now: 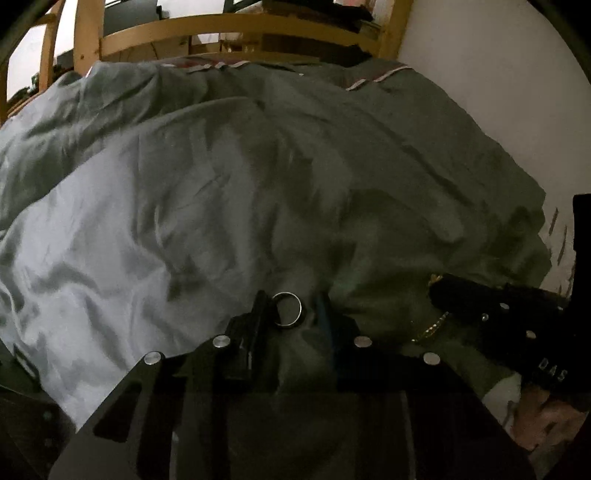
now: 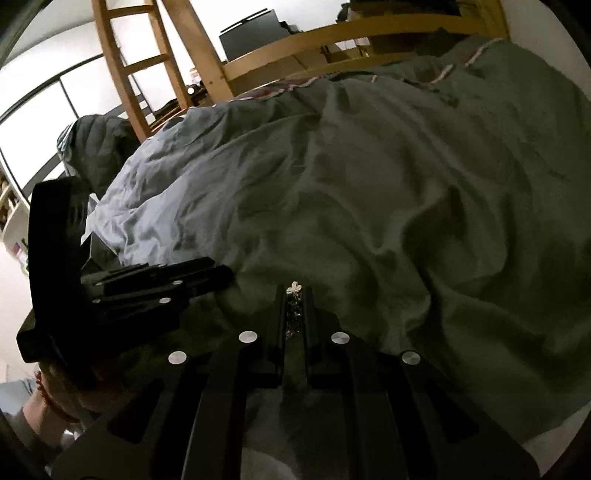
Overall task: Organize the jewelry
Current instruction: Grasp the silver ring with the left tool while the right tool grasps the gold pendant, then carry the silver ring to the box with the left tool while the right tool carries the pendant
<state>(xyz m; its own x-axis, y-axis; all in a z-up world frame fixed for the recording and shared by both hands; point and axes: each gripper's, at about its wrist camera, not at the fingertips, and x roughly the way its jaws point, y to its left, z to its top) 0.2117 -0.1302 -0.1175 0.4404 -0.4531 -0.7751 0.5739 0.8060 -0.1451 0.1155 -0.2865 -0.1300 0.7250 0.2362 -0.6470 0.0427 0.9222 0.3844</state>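
In the left wrist view a silver ring (image 1: 288, 309) lies on the grey-green duvet (image 1: 258, 192) between the fingers of my left gripper (image 1: 291, 308). The jaws stand apart, the ring against the left finger (image 1: 258, 314). My right gripper (image 1: 439, 291) shows at the right, with a thin gold chain (image 1: 432, 326) hanging from it onto the duvet. In the right wrist view my right gripper (image 2: 294, 299) is shut on the chain, whose small flower charm (image 2: 294, 288) sticks out at the fingertips. My left gripper (image 2: 221, 275) shows at the left.
The rumpled duvet (image 2: 369, 184) covers the whole bed. A wooden bed frame (image 1: 236, 27) and ladder (image 2: 140, 66) stand at the far end. A white wall (image 1: 498, 92) runs along the right side. A dark jacket (image 2: 99, 144) lies at the far left.
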